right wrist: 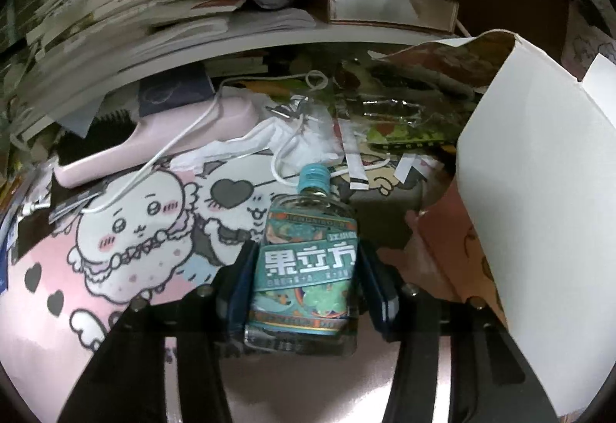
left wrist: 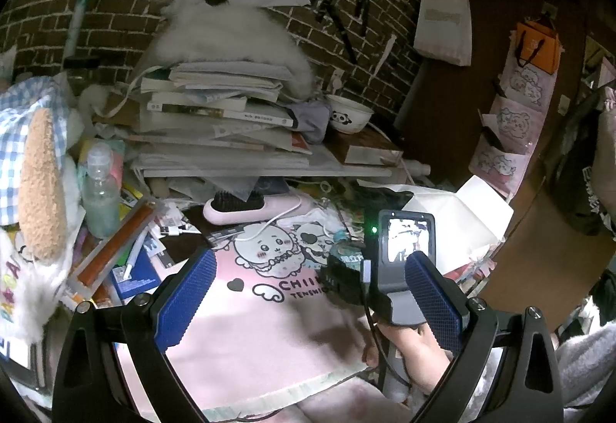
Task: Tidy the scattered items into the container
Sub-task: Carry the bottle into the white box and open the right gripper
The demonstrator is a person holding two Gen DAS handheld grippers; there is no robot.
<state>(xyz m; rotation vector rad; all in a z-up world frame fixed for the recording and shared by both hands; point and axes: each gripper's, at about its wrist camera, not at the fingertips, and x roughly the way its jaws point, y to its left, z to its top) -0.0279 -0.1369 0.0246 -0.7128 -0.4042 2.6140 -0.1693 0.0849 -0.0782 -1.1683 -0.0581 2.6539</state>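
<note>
A small flat bottle (right wrist: 308, 230) with a teal label and a blue cap sits between the fingers of my right gripper (right wrist: 306, 249); both pads press on its sides, cap pointing away from me. It is over the pink cartoon mat (right wrist: 115, 269). An open white paper container (right wrist: 539, 192) stands to the right of it. In the left wrist view my left gripper (left wrist: 308, 269) hovers open over the same mat (left wrist: 250, 326) with nothing between its blue pads (left wrist: 188, 299). There the right gripper's body (left wrist: 404, 261), a hand under it, and the bottle (left wrist: 344, 249) appear ahead on the right.
A pink hairbrush (right wrist: 154, 138) and a white cable (right wrist: 184, 138) lie at the mat's far edge amid paper scraps. A shelf (left wrist: 269, 172) above carries stacked books (left wrist: 215, 107) and a panda bowl (left wrist: 348, 114). A clear plastic bottle (left wrist: 100, 192) and a plush toy (left wrist: 38, 172) crowd the left.
</note>
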